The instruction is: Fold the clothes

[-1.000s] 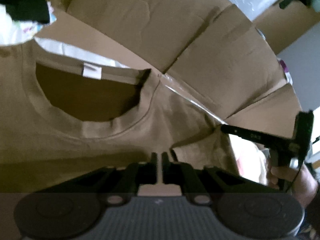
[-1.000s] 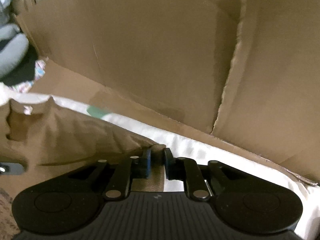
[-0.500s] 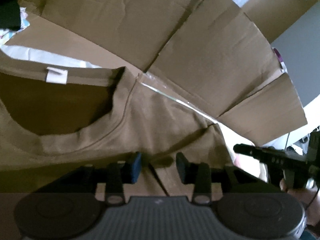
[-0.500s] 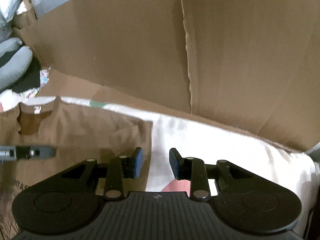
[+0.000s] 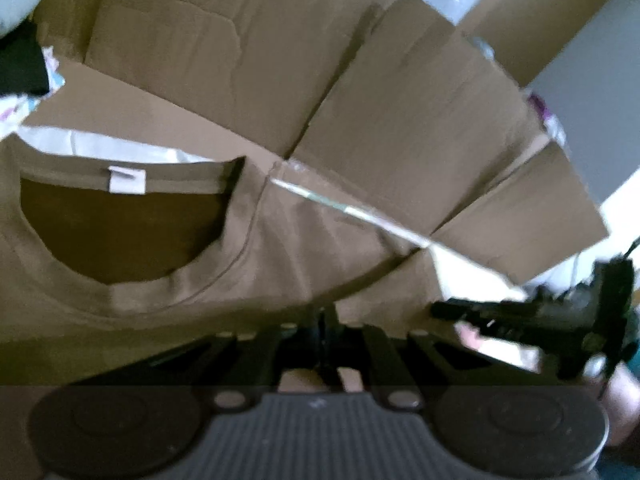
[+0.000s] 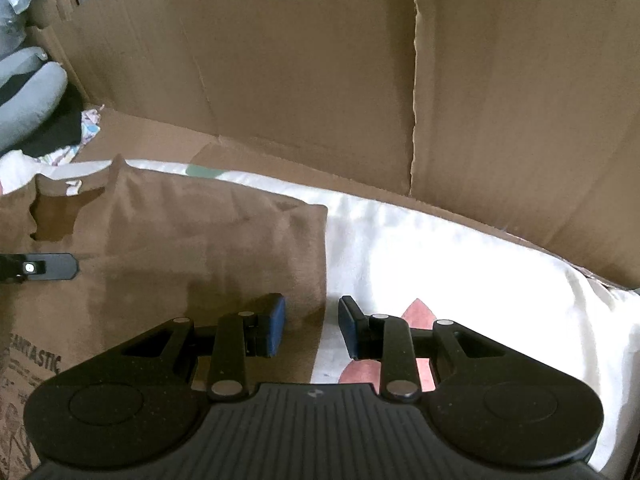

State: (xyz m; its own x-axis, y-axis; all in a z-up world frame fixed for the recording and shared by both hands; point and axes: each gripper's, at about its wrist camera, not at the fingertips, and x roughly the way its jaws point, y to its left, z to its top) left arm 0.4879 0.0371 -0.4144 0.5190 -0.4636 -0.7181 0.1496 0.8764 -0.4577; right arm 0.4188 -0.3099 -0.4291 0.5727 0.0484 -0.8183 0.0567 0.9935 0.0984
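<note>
The brown shirt (image 6: pixel 200 248) lies flat on the white sheet (image 6: pixel 460 264). The left hand-held gripper (image 5: pixel 326 320) pinches it tight. The right hand-held gripper (image 6: pixel 312 326) is half open, empty. Pulling one-handed might bunch the shirt.

Cardboard wall (image 6: pixel 304 64) behind; white sheet (image 6: pixel 460 276) below.

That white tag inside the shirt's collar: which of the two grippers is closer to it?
Left. The left gripper is shut on the brown shirt just below the collar, a little right of the white tag. The right gripper hangs open at the shirt's far folded edge.
</note>
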